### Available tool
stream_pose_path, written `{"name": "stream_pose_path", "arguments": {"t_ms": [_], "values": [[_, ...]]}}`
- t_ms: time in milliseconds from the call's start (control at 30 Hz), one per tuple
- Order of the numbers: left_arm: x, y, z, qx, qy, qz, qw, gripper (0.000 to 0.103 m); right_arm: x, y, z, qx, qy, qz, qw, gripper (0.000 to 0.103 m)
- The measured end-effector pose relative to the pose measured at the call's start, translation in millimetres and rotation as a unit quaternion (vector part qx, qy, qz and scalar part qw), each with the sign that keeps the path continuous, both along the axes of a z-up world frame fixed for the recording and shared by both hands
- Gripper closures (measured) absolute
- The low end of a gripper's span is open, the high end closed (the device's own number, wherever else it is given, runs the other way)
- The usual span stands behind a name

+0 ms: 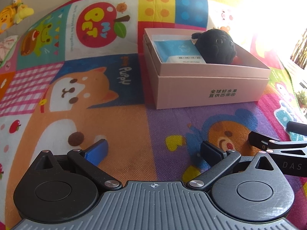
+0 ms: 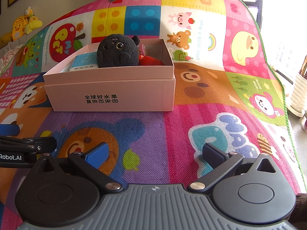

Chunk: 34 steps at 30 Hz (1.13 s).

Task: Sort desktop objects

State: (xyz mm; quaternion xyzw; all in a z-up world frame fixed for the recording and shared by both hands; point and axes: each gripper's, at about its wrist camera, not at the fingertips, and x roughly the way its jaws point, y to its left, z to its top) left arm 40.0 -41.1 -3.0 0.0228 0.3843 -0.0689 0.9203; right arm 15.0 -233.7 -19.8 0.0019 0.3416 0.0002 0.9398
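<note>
Pink box [image 1: 209, 88] sitting on colourful cartoon play mat [image 1: 134, 124], ahead of both grippers, printed black Chinese characters on near side wall, top open. Inside: black plush toy [image 1: 216, 47] upright toward middle of box, round eyes visible; blue-and-white tissue pack [image 1: 178, 50] lying just beside plush, on its left in right wrist view, touching or nearly touching, cannot tell which; red item [image 2: 151, 61] on other side of plush, mostly hidden behind box wall, type unclear. Something pinkish behind plush in right wrist view, too small to identify. Left gripper [image 1: 153, 149] low over mat, well short of box, jaws spread wide, nothing between them, one blue pad and one black pad visible. Right gripper [image 2: 156, 151] likewise low over mat, short of box, jaws spread wide and holding nothing. Both grippers side by side, near each other: right one showing at right edge of left wrist view, left one at left edge of right wrist view. Mat covering whole surface, patches with shiba dog, apple reading "MY PET", bear, duck, pig. Yellow plush toys [image 2: 21, 26] past far left edge of mat, well apart from box. Strong window glare at right; white ribbed pot [image 2: 299, 95] at that side off mat.
</note>
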Motion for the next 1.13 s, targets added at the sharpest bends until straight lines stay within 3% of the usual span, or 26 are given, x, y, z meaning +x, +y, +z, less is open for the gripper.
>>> {"name": "stream_pose_path", "arguments": {"t_ms": [167,300,400,600,800,967,1133], "values": [[-10.9,-6.7,-0.2,0.011,-0.009,-0.017,0.9998,0.000,-0.2,0.3,0.0,0.000,0.000,0.000,1.000,0.000],[-14.9,2.9,0.0,-0.012,-0.012,-0.034,0.9993,0.000,-0.3,0.7,0.0,0.000,0.000,0.000,1.000,0.000],[-16.0,-0.1,-3.8,0.011,-0.030,-0.016,0.9994,0.000,-0.2,0.4,-0.1,0.000,0.000,0.000,1.000,0.000],[-29.4,-2.1,-5.2,0.015,-0.053,0.007,0.9984,0.000,-0.3,0.8,-0.1,0.000,0.000,0.000,1.000,0.000],[-26.1,2.8,-5.6,0.002,-0.045,0.002,0.9990,0.000,-0.4,0.7,-0.1,0.000,0.000,0.000,1.000,0.000],[-17.5,8.2,1.9,-0.010,-0.001,-0.011,0.9999,0.000,-0.5,0.9,-0.1,0.000,0.000,0.000,1.000,0.000],[-21.7,1.7,-1.2,0.002,-0.015,0.000,0.9999,0.000,-0.1,1.0,-0.1,0.000,0.000,0.000,1.000,0.000]]}}
